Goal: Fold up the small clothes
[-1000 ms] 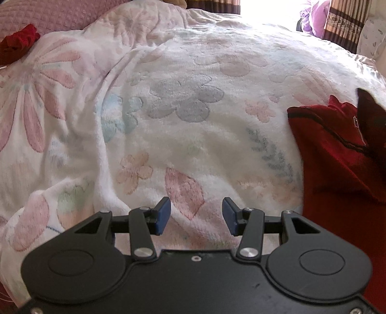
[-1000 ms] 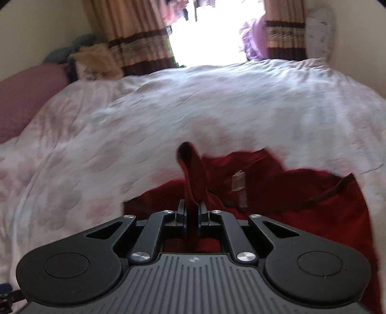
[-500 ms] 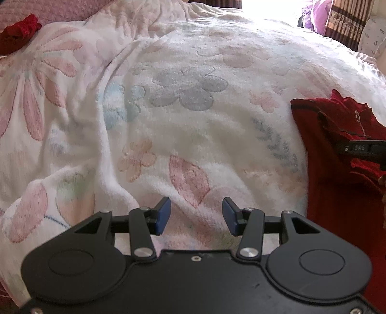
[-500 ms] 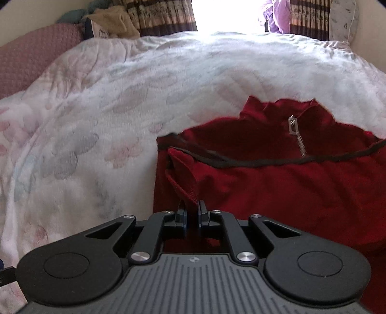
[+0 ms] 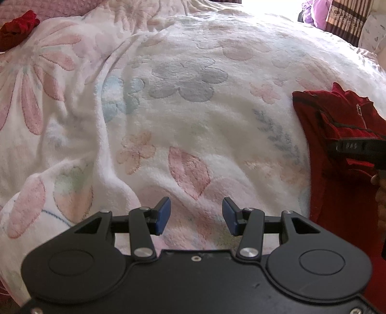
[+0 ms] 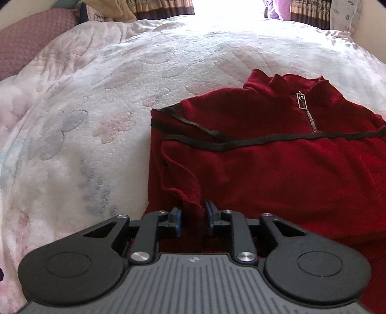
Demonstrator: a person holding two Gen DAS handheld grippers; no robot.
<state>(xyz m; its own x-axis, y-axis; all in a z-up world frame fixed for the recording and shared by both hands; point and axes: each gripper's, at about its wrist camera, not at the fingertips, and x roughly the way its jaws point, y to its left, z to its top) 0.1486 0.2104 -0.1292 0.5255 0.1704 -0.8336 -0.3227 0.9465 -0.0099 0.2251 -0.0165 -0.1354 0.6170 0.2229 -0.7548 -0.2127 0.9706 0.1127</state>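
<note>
Pillow point(image 6: 26, 41) and curtains point(image 6: 164, 7) border floral blanket point(image 6: 96, 108) beside red top point(image 6: 277, 164).

The red garment point(image 6: 277, 169) is cut off at 3 o'clock, and the hand-held gripper's body hides its lower part.

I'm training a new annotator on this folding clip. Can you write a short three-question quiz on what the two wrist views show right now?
1. True or false: the left gripper holds cloth.
2. What lies between the right gripper's opening jaws? A) folded sleeve edge B) zipper pull C) nothing
3. The red zip-neck top lies on what?

Key:
1. False; it is open over the floral blanket.
2. A; the sleeve edge sits between pads that no longer press it.
3. The floral blanket.
</note>
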